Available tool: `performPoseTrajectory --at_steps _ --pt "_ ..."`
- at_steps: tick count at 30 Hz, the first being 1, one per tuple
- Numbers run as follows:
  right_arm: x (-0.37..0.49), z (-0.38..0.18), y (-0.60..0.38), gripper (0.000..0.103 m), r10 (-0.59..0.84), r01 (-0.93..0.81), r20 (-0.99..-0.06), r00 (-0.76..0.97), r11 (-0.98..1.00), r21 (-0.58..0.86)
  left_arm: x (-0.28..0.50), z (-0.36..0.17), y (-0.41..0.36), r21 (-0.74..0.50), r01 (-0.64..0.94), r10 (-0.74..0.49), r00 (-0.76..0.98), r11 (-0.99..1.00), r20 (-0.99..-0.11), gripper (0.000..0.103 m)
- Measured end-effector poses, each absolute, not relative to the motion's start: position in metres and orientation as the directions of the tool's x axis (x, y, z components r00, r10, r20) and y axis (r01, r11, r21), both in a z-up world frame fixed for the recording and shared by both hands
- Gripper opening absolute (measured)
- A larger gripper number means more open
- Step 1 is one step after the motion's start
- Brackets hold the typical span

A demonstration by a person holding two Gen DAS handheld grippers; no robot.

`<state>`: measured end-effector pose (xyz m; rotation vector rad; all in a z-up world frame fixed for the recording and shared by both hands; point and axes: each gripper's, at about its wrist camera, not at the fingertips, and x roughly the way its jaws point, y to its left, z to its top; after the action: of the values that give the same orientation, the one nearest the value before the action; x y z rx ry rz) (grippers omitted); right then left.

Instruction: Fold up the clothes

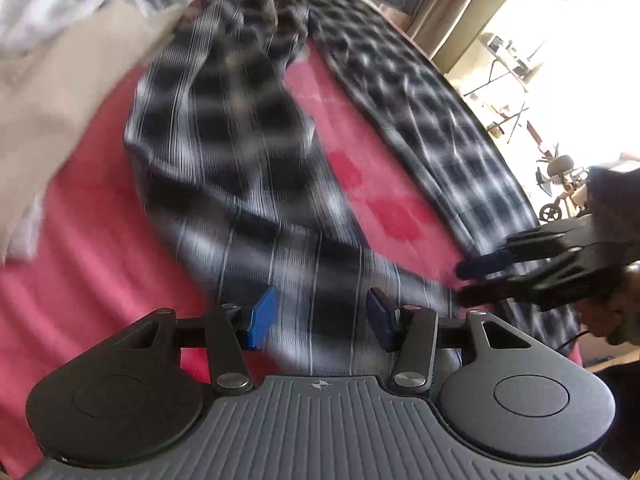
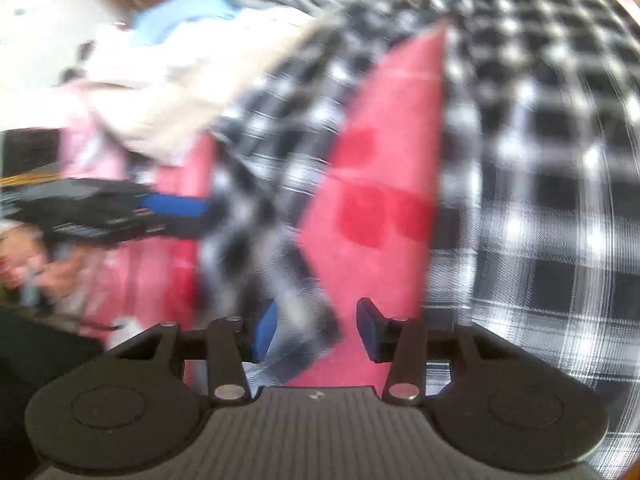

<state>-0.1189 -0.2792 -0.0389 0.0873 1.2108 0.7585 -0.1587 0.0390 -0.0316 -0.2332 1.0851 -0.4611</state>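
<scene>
Both grippers are low over the near end of the plaid trousers (image 1: 248, 184), a black, grey and white checked pair spread across the pink cover (image 1: 92, 248) with the two legs running away toward the far side and a wedge of pink showing between them. In the left wrist view the left gripper (image 1: 318, 316) sits with its blue pads apart, about half spread, and plaid cloth lies in the gap between them; the pads do not look pressed on it, though blur makes the contact hard to judge. To its right, the right gripper (image 1: 464, 280) reaches in from the edge of the frame, fingertips at the end of the right-hand leg, a hand (image 1: 616, 312) behind it. From the right wrist view the right gripper (image 2: 318, 330) also shows its pads parted to roughly half width, a fold of blurred plaid lying against the left pad and bare pink beside the right one, nothing pinched. The left gripper (image 2: 176, 208) appears at the left of that view, blue finger pointing into the plaid. Far left on the cover lies a heap of other clothes (image 1: 60, 64), beige, white and blue. Everything is smeared by motion.
</scene>
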Motion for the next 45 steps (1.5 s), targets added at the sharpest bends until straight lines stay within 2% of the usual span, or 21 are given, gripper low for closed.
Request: performPoseTrajectory --at_steps 3,4,5,7,10,13,16,18,20,21,22,23,26,29,33,35,38,45 --pt "-0.121 -0.058 -0.274 0.036 0.575 -0.461 -0.81 0.117 0.754 0.468 -0.166 -0.034 0.051 -0.467 0.182 -0.5 0.356 0.865 -0.789 0.049" --pt "-0.121 -0.058 -0.273 0.017 0.58 -0.459 -0.804 0.128 0.754 0.47 -0.169 -0.033 0.057 -0.482 0.158 -0.506 0.355 0.861 -0.786 0.049" --pt "-0.119 -0.057 -0.275 0.004 0.6 -0.456 -0.791 0.121 0.741 0.493 -0.171 -0.032 0.063 -0.495 0.133 -0.508 0.356 0.858 -0.785 0.049" --pt "-0.12 -0.048 -0.273 0.004 0.65 -0.46 -0.751 0.12 0.707 0.538 -0.177 -0.027 0.077 -0.516 0.079 -0.506 0.367 0.853 -0.78 0.049" --pt "-0.132 -0.025 -0.243 0.004 0.733 -0.552 -0.674 0.094 0.602 0.577 -0.186 -0.017 0.101 -0.546 0.018 -0.507 0.398 0.838 -0.765 0.049" --pt "-0.155 -0.011 -0.196 0.004 0.824 -0.622 -0.566 -0.01 0.438 0.649 -0.193 -0.011 0.124 -0.537 -0.052 -0.466 0.433 0.842 -0.772 0.049" --pt "-0.178 -0.017 -0.14 0.007 0.86 -0.68 -0.497 -0.116 0.296 0.671 -0.199 -0.014 0.14 -0.549 -0.098 -0.454 0.452 0.83 -0.768 0.049" --pt "-0.193 -0.022 -0.116 0.019 0.853 -0.69 -0.493 -0.173 0.252 0.678 -0.201 -0.021 0.148 -0.563 -0.124 -0.46 0.45 0.817 -0.766 0.049" --pt "-0.205 -0.023 -0.106 0.036 0.851 -0.693 -0.479 -0.215 0.213 0.689 -0.202 -0.031 0.149 -0.555 -0.132 -0.454 0.437 0.822 -0.776 0.049" --pt "-0.209 -0.022 -0.109 0.039 0.854 -0.691 -0.467 -0.227 0.197 0.696 -0.203 -0.035 0.149 -0.545 -0.128 -0.448 0.431 0.829 -0.783 0.049" --pt "-0.208 -0.021 -0.118 0.047 0.859 -0.682 -0.469 -0.204 0.219 0.698 -0.203 -0.037 0.147 -0.533 -0.117 -0.442 0.427 0.838 -0.789 0.049" --pt "-0.207 -0.02 -0.127 0.049 0.864 -0.672 -0.47 -0.181 0.241 0.7 -0.204 -0.039 0.147 -0.522 -0.103 -0.438 0.422 0.847 -0.794 0.049" --pt "-0.186 -0.03 -0.172 0.049 0.848 -0.552 -0.52 -0.103 0.386 0.739 -0.209 -0.039 0.147 -0.505 -0.043 -0.446 0.408 0.862 -0.797 0.049" --pt "-0.176 -0.044 -0.22 0.049 0.76 -0.461 -0.649 -0.02 0.569 0.681 -0.213 -0.038 0.142 -0.498 0.03 -0.471 0.377 0.867 -0.797 0.049" --pt "-0.182 -0.069 -0.254 0.049 0.678 -0.319 -0.732 -0.06 0.682 0.658 -0.22 -0.041 0.125 -0.455 0.106 -0.463 0.319 0.884 -0.827 0.049" --pt "-0.189 -0.081 -0.268 0.048 0.651 -0.251 -0.753 -0.094 0.717 0.651 -0.224 -0.045 0.116 -0.419 0.135 -0.441 0.291 0.898 -0.849 0.048" --pt "-0.194 -0.092 -0.272 0.048 0.668 -0.194 -0.737 -0.103 0.714 0.673 -0.224 -0.056 0.108 -0.397 0.123 -0.416 0.241 0.909 -0.877 0.045" --pt "-0.198 -0.09 -0.272 0.048 0.679 -0.189 -0.726 -0.114 0.702 0.686 -0.224 -0.066 0.111 -0.391 0.071 -0.397 0.166 0.918 -0.903 0.036"
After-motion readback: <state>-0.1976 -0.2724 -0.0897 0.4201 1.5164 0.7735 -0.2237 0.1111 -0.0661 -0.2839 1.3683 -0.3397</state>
